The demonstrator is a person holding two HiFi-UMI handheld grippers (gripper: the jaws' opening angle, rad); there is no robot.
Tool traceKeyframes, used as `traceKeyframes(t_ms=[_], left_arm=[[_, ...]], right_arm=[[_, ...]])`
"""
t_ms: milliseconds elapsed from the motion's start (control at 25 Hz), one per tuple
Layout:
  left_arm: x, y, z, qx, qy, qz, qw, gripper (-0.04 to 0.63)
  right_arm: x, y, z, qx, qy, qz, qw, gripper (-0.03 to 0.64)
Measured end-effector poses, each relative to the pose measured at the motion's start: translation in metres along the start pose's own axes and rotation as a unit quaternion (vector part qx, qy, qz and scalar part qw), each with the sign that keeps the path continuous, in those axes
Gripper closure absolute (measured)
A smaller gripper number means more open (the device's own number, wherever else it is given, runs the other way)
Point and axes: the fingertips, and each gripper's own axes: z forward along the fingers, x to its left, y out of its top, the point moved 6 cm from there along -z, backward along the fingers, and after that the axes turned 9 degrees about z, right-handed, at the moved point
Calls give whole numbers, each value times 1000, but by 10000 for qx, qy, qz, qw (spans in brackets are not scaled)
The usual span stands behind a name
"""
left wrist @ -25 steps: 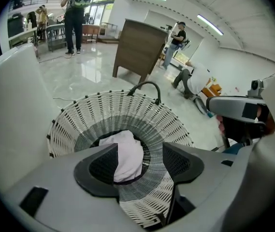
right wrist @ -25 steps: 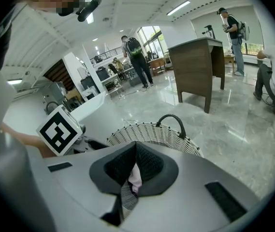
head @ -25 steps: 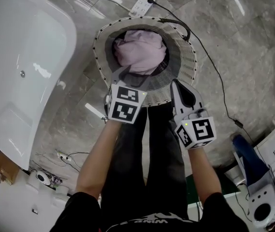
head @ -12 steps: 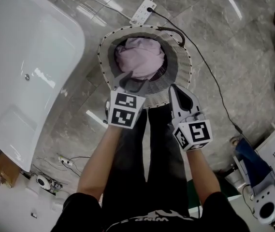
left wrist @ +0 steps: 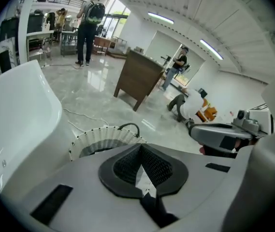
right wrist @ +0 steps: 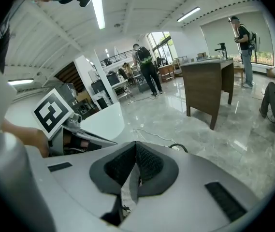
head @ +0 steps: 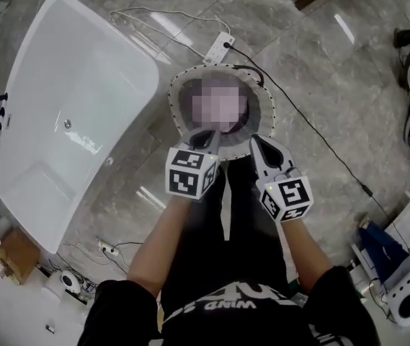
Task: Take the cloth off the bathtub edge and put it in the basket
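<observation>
Pink fills the hollow of the basket (head: 174, 107), but that spot is blurred over. You can only judge that the cloth lies in there. The rim of the bathtub (head: 82, 99) is bare, so the job looks done. Your left gripper (head: 206, 141) and right gripper (head: 257, 141) hang over the basket's near rim, both with jaws pressed together on nothing. Only the head view shows the whole tub rim. The left gripper view catches just the basket's rim, not its inside.

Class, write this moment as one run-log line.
left claw: shut, empty | right claw: shut, empty | white woven round basket: contents hidden
</observation>
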Motion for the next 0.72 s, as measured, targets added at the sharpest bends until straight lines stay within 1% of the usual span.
traceKeyframes(t_ms=[80,200,320,400,560,720], left_arm=[[-11,17,-25,-183,-16,-49,9998,581],[-31,42,-67,-431,-25,4,9991,581],[-47,62,-107,-686,-33,77,9976,581],[-58,72,-131,-870,-18,132,9961,581],[-80,84,-174,-1216,48,257,9922,581],[-93,87,-208,-1552,132,238,9875,581]], right_arm=[[11,19,-16,-55,92,-10,9999,604],[33,51,-44,-153,263,-47,9995,604],[56,78,-70,-295,442,-290,9982,604],[69,88,-86,-344,551,-448,9969,604],[89,96,-112,-319,704,-584,9953,603],[110,106,-131,-381,833,-729,9931,604]])
